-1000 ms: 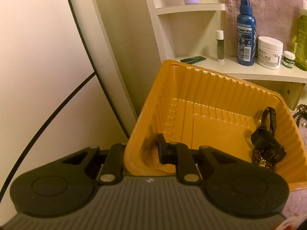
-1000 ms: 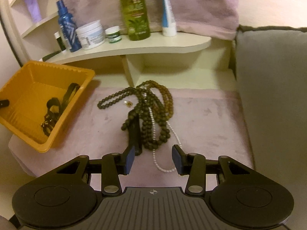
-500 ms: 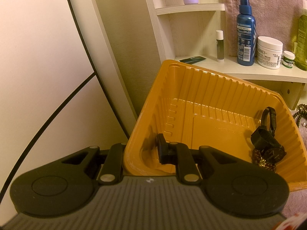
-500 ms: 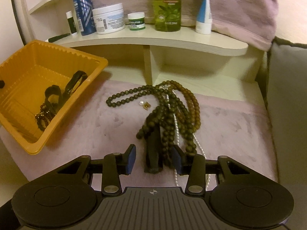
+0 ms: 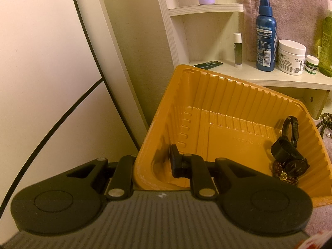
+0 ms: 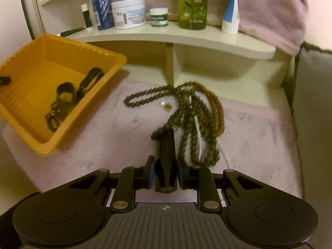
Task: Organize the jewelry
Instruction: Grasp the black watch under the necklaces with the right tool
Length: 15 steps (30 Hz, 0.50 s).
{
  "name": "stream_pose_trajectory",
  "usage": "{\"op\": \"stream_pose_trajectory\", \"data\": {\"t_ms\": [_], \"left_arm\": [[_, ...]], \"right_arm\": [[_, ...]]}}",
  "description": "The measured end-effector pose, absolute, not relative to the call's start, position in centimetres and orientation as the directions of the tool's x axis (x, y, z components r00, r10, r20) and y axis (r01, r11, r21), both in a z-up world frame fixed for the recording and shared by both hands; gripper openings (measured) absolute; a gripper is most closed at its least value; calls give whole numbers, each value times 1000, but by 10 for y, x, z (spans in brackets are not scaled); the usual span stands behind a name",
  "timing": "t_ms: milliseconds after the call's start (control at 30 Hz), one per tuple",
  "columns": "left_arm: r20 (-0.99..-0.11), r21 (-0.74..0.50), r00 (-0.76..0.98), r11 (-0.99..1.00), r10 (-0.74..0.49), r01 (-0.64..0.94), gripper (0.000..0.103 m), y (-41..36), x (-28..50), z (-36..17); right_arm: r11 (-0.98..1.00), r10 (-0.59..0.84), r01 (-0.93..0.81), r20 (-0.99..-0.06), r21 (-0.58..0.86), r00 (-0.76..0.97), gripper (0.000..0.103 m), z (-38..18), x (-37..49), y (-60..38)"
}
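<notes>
Left gripper (image 5: 153, 164): clenched on orange tray (image 5: 228, 108) rim, lower centre. Right gripper (image 6: 165, 173): jaws just closing onto black bar (image 6: 167, 155), beaded necklaces (image 6: 199, 116) draped centre.

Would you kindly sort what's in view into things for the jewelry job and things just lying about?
Job: tray, watch, bead necklaces, black clip, earring.
Lying about: spray bottle, cream jar, olive bottle, towel.

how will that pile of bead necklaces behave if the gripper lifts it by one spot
The bead necklaces would probably hang limp, since the loops drape loosely on the pink cloth. They look tangled, so several strands may rise together. Round beads could slip.
</notes>
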State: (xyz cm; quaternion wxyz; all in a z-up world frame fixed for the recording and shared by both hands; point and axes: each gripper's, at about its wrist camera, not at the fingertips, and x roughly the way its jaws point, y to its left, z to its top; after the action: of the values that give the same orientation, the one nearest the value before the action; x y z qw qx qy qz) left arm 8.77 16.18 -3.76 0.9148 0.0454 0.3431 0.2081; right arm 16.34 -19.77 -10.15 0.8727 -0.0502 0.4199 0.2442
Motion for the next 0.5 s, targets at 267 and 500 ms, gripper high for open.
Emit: {"op": "stream_pose_trajectory", "data": {"t_ms": [267, 500], "left_arm": [[-611, 224, 676, 909, 411, -350, 16, 162, 88, -37], [-611, 225, 677, 909, 411, -350, 16, 161, 88, -37]], "right_arm": [[868, 415, -465, -767, 174, 488, 22, -103, 149, -201], [873, 412, -455, -769, 178, 489, 29, -108, 159, -194]]}}
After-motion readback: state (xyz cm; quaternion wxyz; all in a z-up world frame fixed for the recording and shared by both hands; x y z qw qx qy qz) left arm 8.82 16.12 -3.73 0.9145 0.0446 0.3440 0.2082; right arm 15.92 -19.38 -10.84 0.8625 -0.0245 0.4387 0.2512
